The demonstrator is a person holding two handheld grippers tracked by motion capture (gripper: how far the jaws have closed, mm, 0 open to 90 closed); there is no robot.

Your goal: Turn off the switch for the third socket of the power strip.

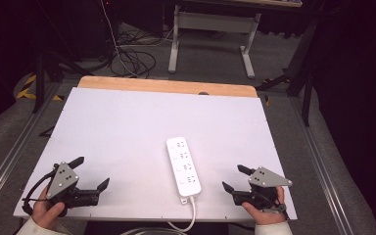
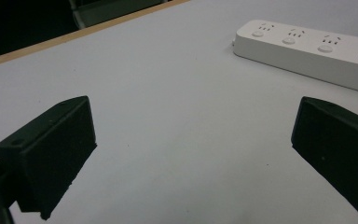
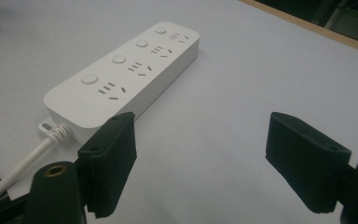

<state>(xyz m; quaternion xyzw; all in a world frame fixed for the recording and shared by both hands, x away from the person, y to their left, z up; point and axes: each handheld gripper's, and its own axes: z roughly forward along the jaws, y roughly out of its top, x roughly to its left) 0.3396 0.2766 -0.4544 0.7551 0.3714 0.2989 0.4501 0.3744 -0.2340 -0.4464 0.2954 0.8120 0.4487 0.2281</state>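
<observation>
At the near left corner of the white tabletop (image 1: 127, 127), the left gripper (image 1: 92, 172) rests in the person's left hand (image 1: 46, 208), its jaws spread wide with nothing between them. Near the middle of the near edge lies a white power strip (image 1: 183, 165), running away from the person, its four sockets facing up and its white cord (image 1: 192, 215) trailing off the near edge. At the near right corner, the right gripper (image 1: 235, 177), held by the right hand (image 1: 264, 215), likewise has its jaws parted and empty, just beside the strip's cord end.
</observation>
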